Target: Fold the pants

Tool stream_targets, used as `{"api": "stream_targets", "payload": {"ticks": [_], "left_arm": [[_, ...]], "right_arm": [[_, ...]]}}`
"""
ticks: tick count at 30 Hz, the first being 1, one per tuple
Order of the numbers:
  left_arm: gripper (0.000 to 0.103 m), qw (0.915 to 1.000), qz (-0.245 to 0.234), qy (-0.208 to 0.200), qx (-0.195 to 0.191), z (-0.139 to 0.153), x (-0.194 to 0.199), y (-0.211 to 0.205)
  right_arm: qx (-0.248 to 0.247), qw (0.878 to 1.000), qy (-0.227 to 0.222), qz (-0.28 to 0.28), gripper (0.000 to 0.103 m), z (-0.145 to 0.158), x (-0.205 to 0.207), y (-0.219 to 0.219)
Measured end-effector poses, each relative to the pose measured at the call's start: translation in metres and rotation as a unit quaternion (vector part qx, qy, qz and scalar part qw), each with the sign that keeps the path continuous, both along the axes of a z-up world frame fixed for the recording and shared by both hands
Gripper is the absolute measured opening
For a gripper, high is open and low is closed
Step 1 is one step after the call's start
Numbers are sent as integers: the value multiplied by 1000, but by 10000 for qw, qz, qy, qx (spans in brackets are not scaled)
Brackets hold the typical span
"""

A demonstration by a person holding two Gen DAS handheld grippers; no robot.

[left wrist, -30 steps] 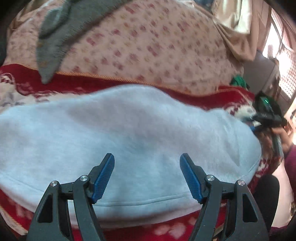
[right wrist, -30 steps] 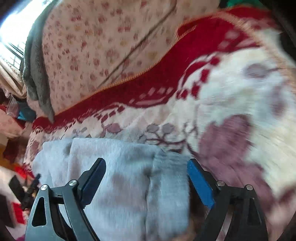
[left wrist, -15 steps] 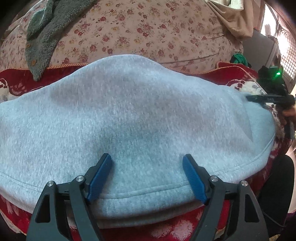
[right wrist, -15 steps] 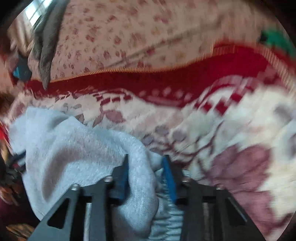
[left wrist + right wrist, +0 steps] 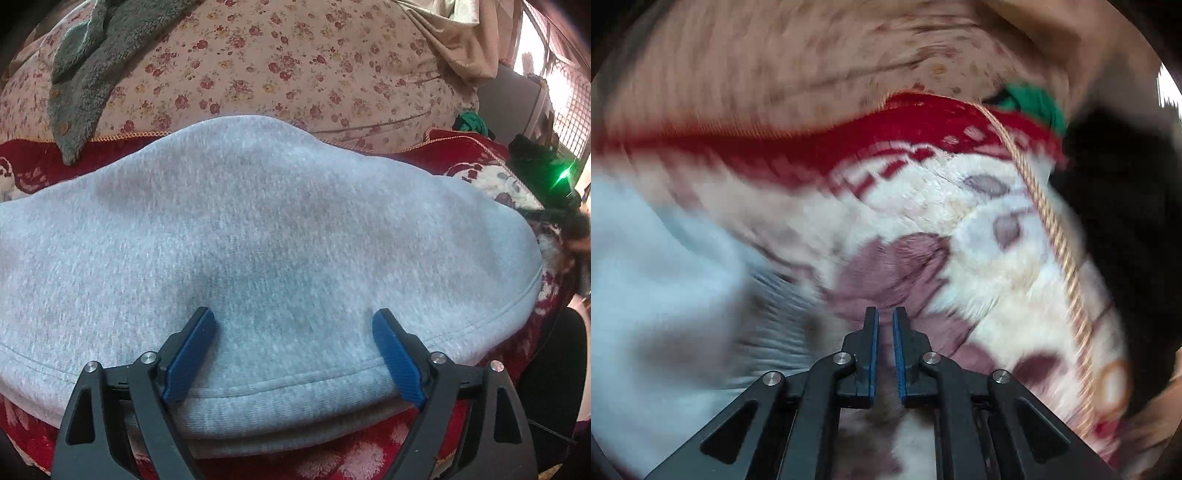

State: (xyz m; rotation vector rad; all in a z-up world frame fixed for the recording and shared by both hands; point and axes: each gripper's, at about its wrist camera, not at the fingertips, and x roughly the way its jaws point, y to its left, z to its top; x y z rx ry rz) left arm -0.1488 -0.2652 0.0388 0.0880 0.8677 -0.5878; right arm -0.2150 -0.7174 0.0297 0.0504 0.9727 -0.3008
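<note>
The light grey pants [image 5: 258,229] lie folded in layers on the red and white floral blanket [image 5: 369,461]. My left gripper [image 5: 293,332] is open, its blue pads resting on the top layer just behind the stitched near edge. In the blurred right wrist view the pants [image 5: 657,277] lie at the left with a ribbed band toward the middle. My right gripper [image 5: 885,325] is shut with nothing between its pads, over the blanket [image 5: 979,229] just right of the pants. The right gripper also shows in the left wrist view [image 5: 554,206], at the pants' far right end.
A floral sheet [image 5: 277,66] rises behind the blanket, with a grey-green fleece garment [image 5: 96,62] draped on it. A green item [image 5: 471,122] sits at the back right. The blanket's gold cord edge [image 5: 1060,240] runs down the right, dark space beyond it.
My right gripper, shut on the pants' edge half a second ago, has come off it and swung right, empty. My left gripper has stayed open on the pants.
</note>
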Motion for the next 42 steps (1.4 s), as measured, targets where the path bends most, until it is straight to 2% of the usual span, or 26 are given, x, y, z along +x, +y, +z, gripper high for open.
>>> {"api": "stream_targets", "payload": {"ticks": [2,4,6,7,10,13,18,21,25,29,35,42], "left_arm": [[87,10000,13,10,-84,4,-1,-1],[87,9995,-45,144,-282,11,1,-1],[87,9995,-96,53,-284,22,2,-1],[87,9996,-98,-19,-248,25,3,-1],[87,9994,-140,-215,-215,43,12,-5],[91,9986,-257,-407,-207,62,26,-14],[92,9972,-362,-517,-392,83,60,-37],[92,9965,-454,-432,-553,87,75,-52],[92,9960,-603,-511,-423,86,85,-77],[92,9963,-676,-452,-272,78,92,-94],[92,9975,-607,-284,-227,68,105,-106],[92,9982,-551,-234,-79,61,117,-114]], "right_arm": [[230,9993,-203,232,13,18,-4,3],[756,9957,-266,474,28,29,-7,10],[1708,9823,-487,593,93,38,-17,15],[2331,9682,-653,634,100,42,-26,18],[3170,9428,-534,888,99,41,-42,41],[3516,9309,-219,961,99,28,-60,68],[3918,9174,374,592,99,-24,-76,94],[3753,9263,264,209,98,-37,-70,94],[3320,9433,39,6,94,-38,-59,98],[2842,9588,-26,2,76,-33,-54,105],[2472,9683,-75,344,58,-27,-56,109],[2138,9750,-94,599,47,-18,-60,114]]}}
